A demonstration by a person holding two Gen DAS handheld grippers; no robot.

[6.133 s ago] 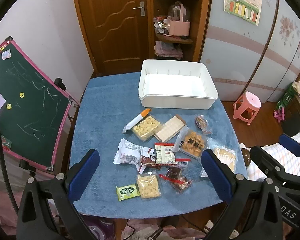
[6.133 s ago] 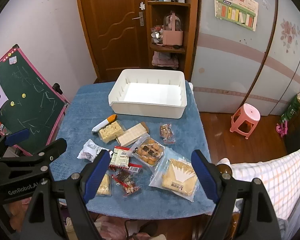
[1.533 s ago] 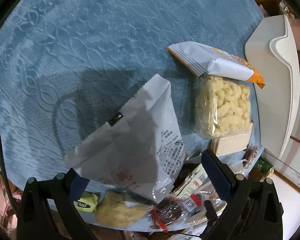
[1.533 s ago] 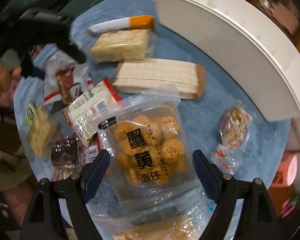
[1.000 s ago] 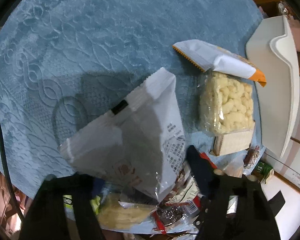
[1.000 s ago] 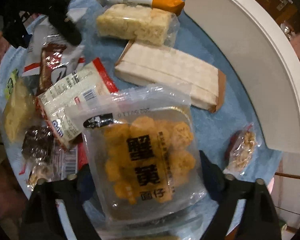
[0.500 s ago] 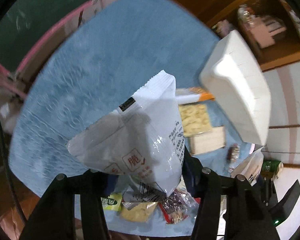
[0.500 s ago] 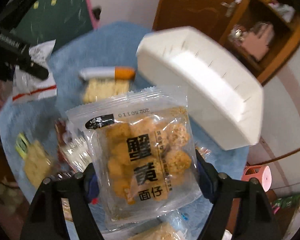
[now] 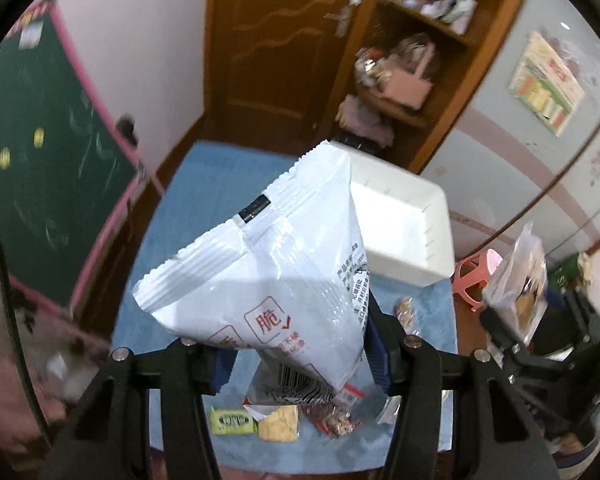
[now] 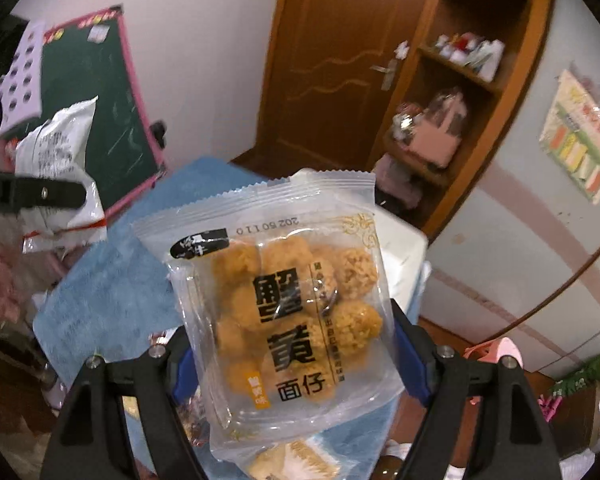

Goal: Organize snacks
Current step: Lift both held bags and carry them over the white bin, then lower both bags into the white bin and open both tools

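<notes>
Over blue counter (image 9: 204, 184) and white bin (image 9: 404, 236): left tongs (image 9: 300, 354) pinched white bag (image 9: 268, 264), right tongs (image 10: 296, 364) pinched clear pack of golden snack balls (image 10: 288, 300).

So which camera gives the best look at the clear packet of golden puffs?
The right wrist view: the clear packet of golden puffs fills the frame face-on, printing readable, gripped between the right tongs. The left wrist view catches it only edge-on and blurred at the far right.
</notes>
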